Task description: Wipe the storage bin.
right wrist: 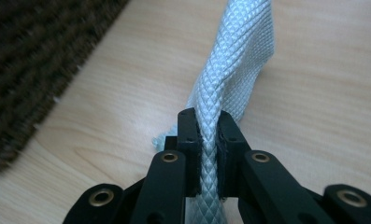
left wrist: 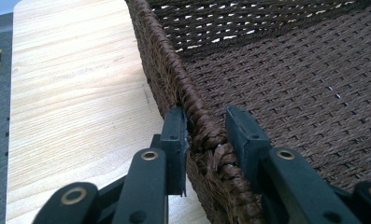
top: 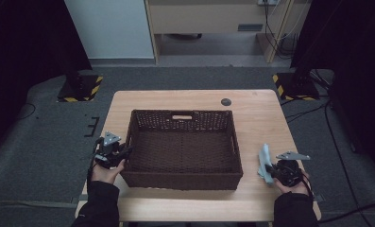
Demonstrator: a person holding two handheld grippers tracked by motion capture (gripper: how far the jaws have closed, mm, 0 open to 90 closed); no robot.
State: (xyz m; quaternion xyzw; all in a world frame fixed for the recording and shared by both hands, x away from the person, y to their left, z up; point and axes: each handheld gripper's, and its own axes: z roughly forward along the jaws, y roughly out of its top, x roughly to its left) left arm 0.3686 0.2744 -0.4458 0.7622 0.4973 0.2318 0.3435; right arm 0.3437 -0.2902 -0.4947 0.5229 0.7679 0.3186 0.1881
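High view: a brown wicker basket stands empty mid-table, the left gripper at its left wall and the right gripper holding a pale blue cloth on the tabletop to the basket's right. Left gripper view: the jaws straddle the woven rim, one pad touching outside, the inner one slightly apart. Right gripper view: jaws clamped on the cloth, gathered upward but not yet in the basket, so the transfer likely remains
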